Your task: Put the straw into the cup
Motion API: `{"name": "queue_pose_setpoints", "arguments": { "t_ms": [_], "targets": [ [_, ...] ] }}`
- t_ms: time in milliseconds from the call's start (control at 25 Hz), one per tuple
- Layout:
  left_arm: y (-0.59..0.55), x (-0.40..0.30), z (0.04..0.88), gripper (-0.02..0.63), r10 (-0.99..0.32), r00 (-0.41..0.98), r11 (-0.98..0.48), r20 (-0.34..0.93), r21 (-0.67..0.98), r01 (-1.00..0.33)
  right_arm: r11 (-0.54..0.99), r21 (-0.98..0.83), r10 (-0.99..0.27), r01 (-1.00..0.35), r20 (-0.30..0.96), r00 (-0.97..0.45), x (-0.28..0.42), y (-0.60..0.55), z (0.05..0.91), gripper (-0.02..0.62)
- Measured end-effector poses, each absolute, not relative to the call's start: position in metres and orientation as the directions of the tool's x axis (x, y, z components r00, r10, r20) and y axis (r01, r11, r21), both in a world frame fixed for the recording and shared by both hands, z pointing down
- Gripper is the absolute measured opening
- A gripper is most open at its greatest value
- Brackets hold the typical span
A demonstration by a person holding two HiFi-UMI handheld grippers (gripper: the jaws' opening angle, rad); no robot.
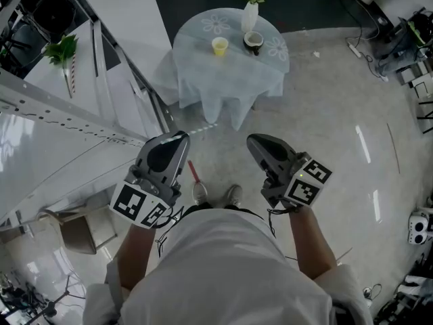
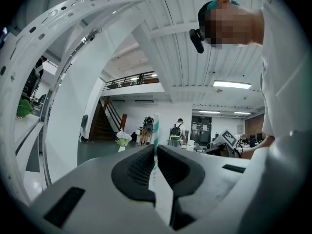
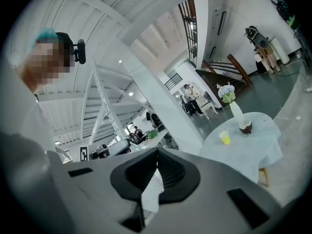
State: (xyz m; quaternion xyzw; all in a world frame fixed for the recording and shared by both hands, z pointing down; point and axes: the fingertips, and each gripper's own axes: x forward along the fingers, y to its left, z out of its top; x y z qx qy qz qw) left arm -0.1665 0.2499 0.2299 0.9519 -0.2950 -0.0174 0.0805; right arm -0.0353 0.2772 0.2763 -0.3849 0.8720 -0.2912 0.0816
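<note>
A: Where is the straw, and what holds it?

B: The left gripper (image 2: 155,152) pinches the straw (image 2: 155,128) between its jaws; the straw stands upright, its striped end poking past the tips; held like that, it looks ready to go end-first into a cup.

A: And the other gripper?

B: The right gripper (image 3: 157,156) has its jaws pressed together on nothing; it seems spare for now, perhaps kept free to steady the cup.

A: How near is the cup?

B: Well apart; in the head view the round desk (image 1: 196,56) stands at 12 o'clock from the person; the yellow cup (image 1: 220,45) sits on it, with a brown bowl (image 1: 254,42) just beside it at 3 o'clock and a vase of flowers (image 1: 249,15) at 1 o'clock; both grippers hang close to the body, so the person probably has to walk over before any insertion.
</note>
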Motion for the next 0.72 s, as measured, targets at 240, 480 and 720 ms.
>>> {"name": "queue_pose_setpoints", "arguments": {
  "t_ms": [240,480,720],
  "targets": [
    [0.267,-0.148,0.23,0.038,-0.576,0.818,-0.808,0.016,0.144,-0.571,0.541,-0.574,-0.712,-0.615,0.077,-0.698,-0.016,0.292,0.279,0.021],
    [0.288,-0.126,0.231,0.038,-0.583,0.812,-0.805,0.017,0.123,-0.581,0.55,-0.576,-0.699,-0.604,0.077,-0.711,0.004,0.31,0.285,0.021],
    [0.305,-0.109,0.232,0.038,-0.602,0.798,-0.792,0.015,0.115,-0.6,0.563,-0.574,-0.691,-0.594,0.067,-0.72,0.026,0.324,0.288,0.021]
  ]
}}
